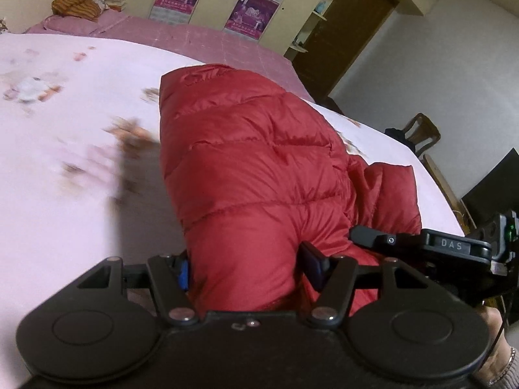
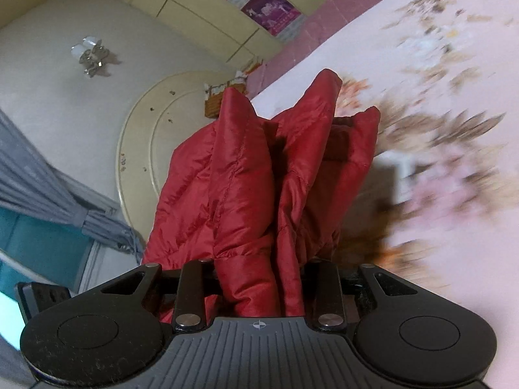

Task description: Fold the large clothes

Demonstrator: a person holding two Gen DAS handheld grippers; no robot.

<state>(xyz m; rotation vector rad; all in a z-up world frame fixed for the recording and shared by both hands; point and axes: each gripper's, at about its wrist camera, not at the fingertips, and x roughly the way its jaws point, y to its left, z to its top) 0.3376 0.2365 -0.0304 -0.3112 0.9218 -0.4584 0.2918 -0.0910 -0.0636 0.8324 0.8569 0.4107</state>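
Note:
A red quilted puffer jacket lies bunched on the pale pink floral bed sheet. My left gripper is shut on a thick fold of the jacket's near end; the fabric fills the gap between the fingers. The right gripper shows at the right edge, beside the same end. In the right wrist view, my right gripper is shut on a bunched fold of the jacket, which hangs lifted in front of the camera above the sheet.
A pink cover runs along the bed's far side, with cream wardrobes and purple posters behind. A wooden chair and dark furniture stand right of the bed. The right wrist view shows the ceiling, grey curtains and a lamp.

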